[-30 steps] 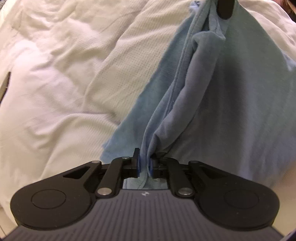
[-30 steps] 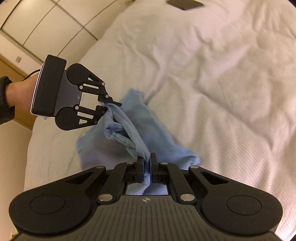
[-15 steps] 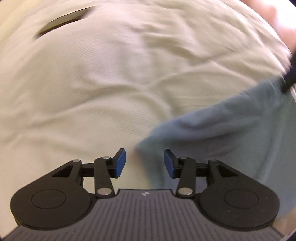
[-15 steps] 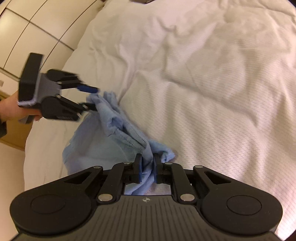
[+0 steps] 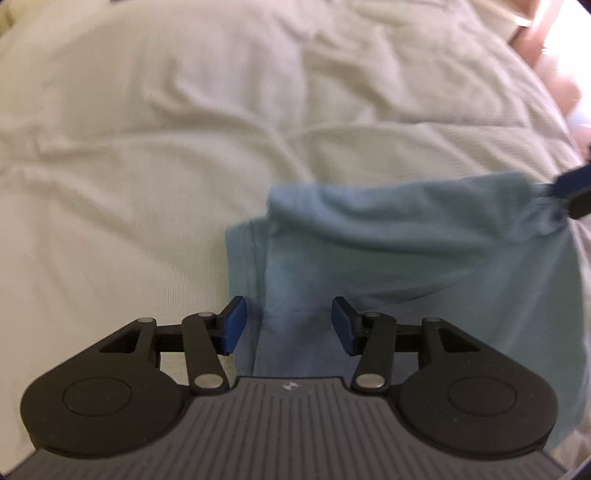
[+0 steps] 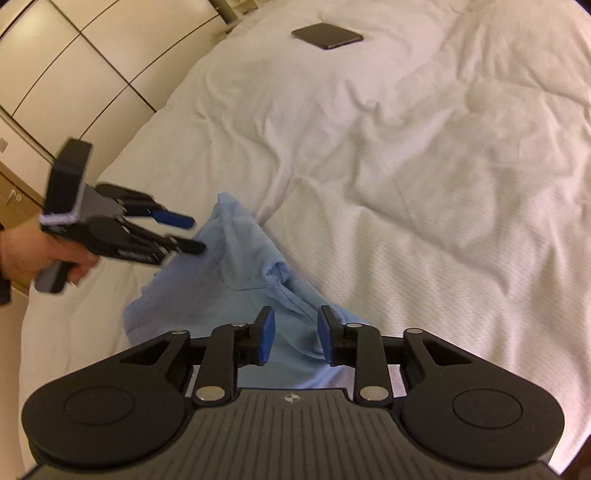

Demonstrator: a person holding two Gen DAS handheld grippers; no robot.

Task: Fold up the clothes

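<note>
Pale-blue cotton garment (image 6: 236, 295) lies rumpled on the white duvet (image 6: 424, 184), near the bed's edge, not yet squared into any fold. Left gripper (image 6: 192, 236) hangs just off the garment's far raised corner, jaws parted, nothing between the pads; they have just been opening. Right gripper (image 6: 293, 338) sits over the near end; its jaws have also just been opening and now stand partway apart, cloth below and between them but the pads not pressing on it. In the left wrist view the left gripper (image 5: 284, 323) looks down onto a hemmed edge, cloth running off to the right toward the other tool's blue tips. Long axis of the bundle runs from one gripper to the other, a ridge of folds along it. Judgement: release just made; each hand is nearest its own end, so any regrasp starts there. Dark flat slab (image 6: 327, 36) rests well apart, farther up the bed.
</note>
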